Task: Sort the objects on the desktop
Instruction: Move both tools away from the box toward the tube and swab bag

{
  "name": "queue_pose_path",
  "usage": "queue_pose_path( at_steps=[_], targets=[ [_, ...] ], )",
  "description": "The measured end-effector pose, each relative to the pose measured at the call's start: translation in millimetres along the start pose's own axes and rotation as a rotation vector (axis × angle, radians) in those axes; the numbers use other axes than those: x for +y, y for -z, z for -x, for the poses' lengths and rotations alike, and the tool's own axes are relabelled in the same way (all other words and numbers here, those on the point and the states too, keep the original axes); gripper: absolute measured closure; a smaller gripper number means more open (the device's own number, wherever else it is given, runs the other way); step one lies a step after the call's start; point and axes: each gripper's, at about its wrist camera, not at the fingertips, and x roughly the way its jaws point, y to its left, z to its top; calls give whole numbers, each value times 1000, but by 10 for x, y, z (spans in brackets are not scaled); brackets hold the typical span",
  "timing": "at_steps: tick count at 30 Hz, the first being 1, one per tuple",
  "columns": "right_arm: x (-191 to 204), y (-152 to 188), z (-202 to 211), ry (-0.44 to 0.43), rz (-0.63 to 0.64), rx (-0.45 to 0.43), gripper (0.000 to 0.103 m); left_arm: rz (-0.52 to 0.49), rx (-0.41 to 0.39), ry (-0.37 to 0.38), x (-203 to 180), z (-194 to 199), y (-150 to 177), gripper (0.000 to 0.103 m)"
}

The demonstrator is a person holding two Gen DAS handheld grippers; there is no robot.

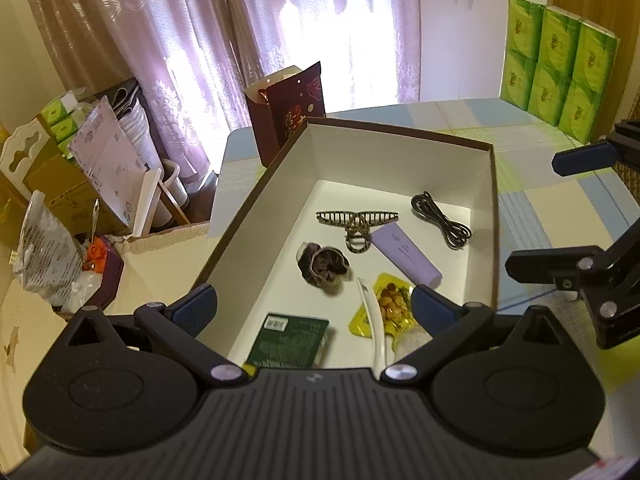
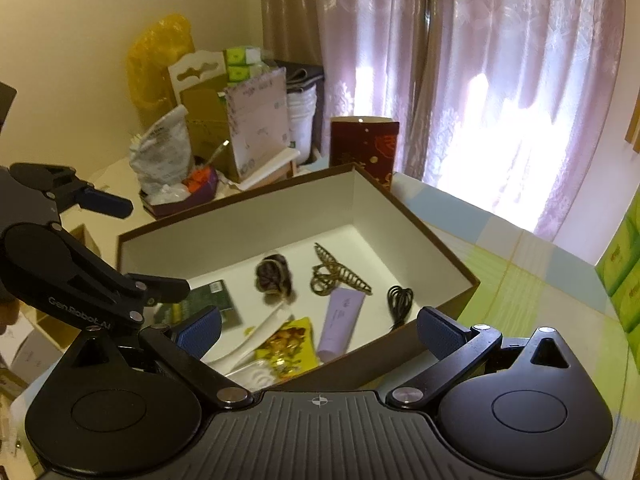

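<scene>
A brown box [image 1: 400, 132] with a white inside lies on the table [image 1: 560, 240]. In it are a hair claw [image 1: 356, 220], a dark scrunchie [image 1: 322, 266], a lilac tube [image 1: 406, 256], a coiled black cable [image 1: 440, 220], a yellow snack packet [image 1: 390, 304], a white shoehorn-like strip [image 1: 374, 320] and a green pack [image 1: 288, 340]. My left gripper [image 1: 314, 304] hovers open over the box's near end, holding nothing. My right gripper [image 2: 318, 330] is open above the box's [image 2: 440, 256] near wall, over the tube [image 2: 342, 324] and packet [image 2: 290, 344].
Green tissue packs [image 1: 556, 60] stand stacked at the table's far right. A dark red gift bag [image 1: 288, 112] stands behind the box. Left of the table are cartons, a plastic bag [image 1: 48, 252] and a maroon tray [image 1: 108, 276]. Curtains hang behind.
</scene>
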Motion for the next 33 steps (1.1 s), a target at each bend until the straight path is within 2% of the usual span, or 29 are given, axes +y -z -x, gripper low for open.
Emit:
queue_pose_path(
  at_steps=[20, 25, 33],
  targets=[
    [242, 666, 662, -131, -44, -24, 2, 134, -3, -78, -330, 755, 733, 1],
    [246, 864, 799, -143, -51, -15, 2, 148, 14, -67, -495, 822, 878, 1],
    [195, 1224, 906, -138, -74, 34, 2, 190, 84, -39, -718, 793, 1166, 1]
  ],
)
